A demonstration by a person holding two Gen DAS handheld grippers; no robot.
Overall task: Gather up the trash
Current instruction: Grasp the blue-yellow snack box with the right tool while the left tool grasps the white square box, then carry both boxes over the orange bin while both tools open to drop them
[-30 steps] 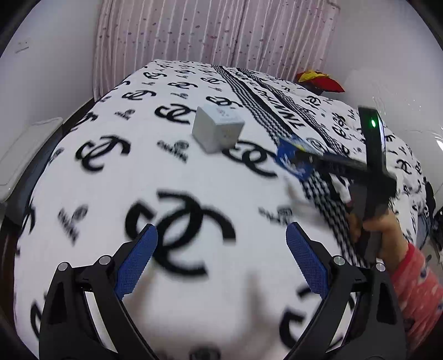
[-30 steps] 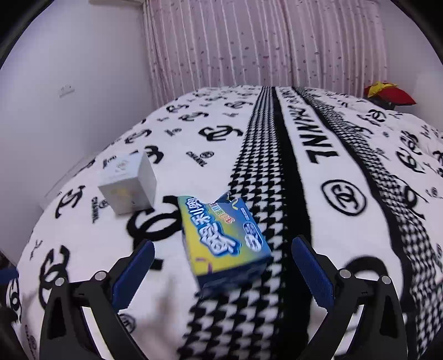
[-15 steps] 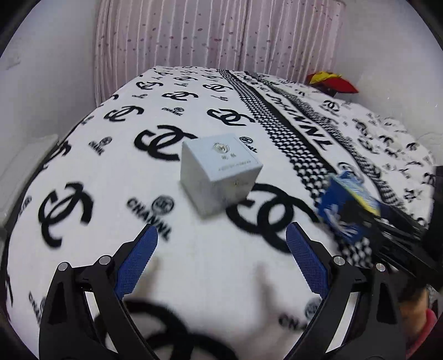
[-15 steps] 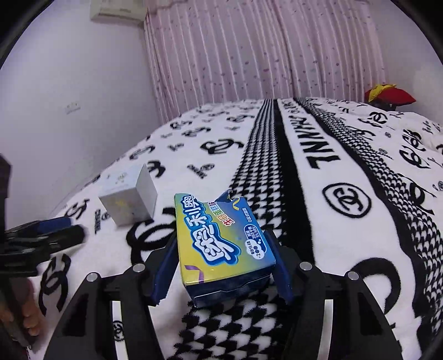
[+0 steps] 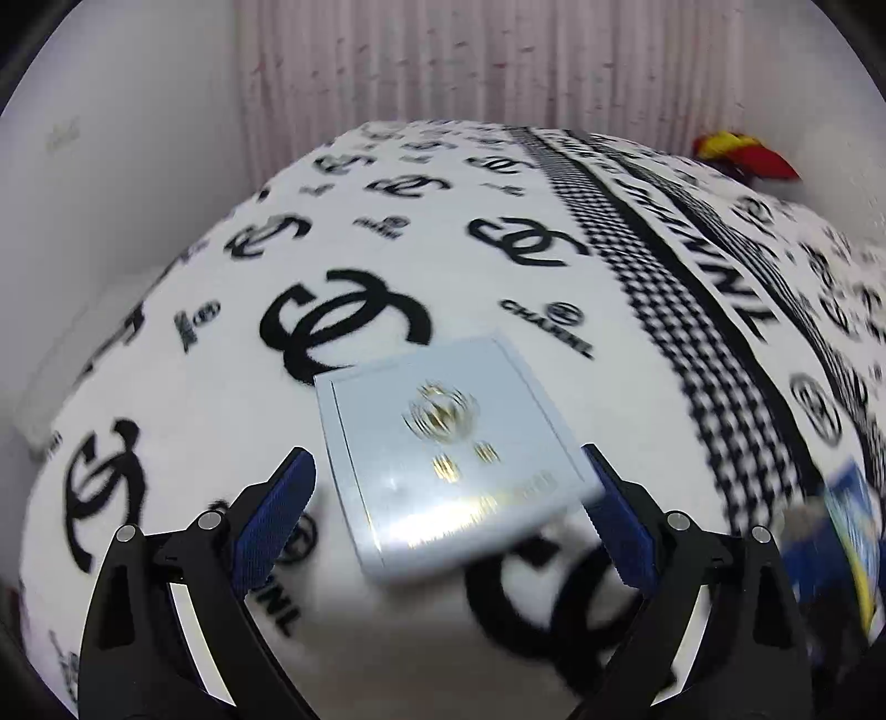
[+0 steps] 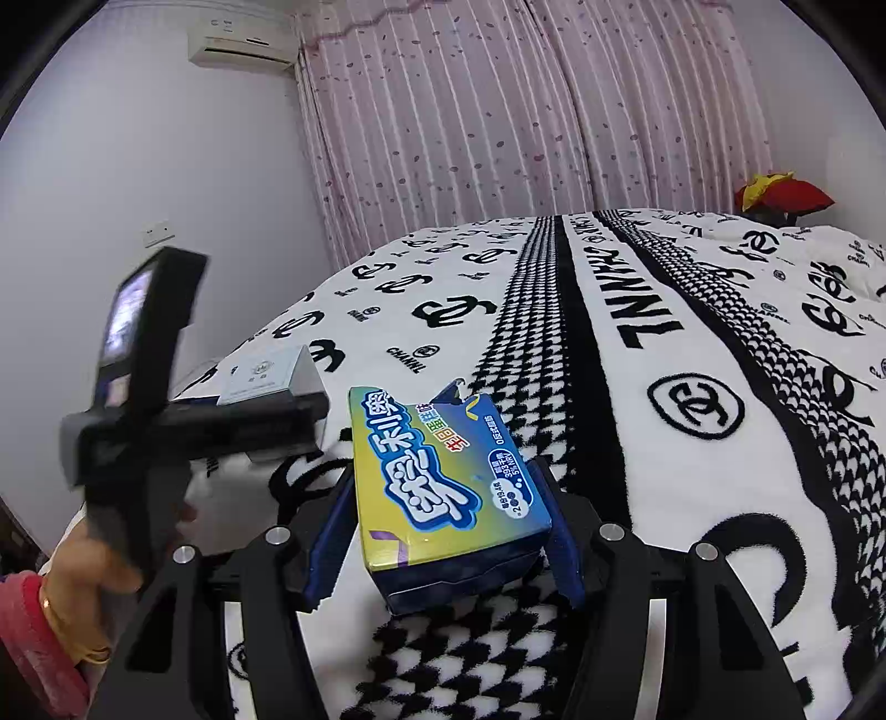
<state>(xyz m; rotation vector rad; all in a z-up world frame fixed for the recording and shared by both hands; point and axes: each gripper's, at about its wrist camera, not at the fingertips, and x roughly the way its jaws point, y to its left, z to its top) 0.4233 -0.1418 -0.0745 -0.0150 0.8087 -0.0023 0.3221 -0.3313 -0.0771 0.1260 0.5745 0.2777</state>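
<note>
Both fingers (image 6: 332, 531) against biscuit box (image 6: 443, 471)

Black claw (image 5: 447, 520) frames, blue pads (image 6: 326, 545), silver screws; red sleeve (image 6: 33, 642), gold bangle (image 6: 66, 631) at wrist.

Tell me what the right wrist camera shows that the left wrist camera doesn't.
Only the right wrist view shows an air conditioner, a hand holding the left gripper, and the right gripper shut on the snack box. Only the left view shows open jaws flanking the pale box. Both show the bed, curtain and both boxes.
</note>
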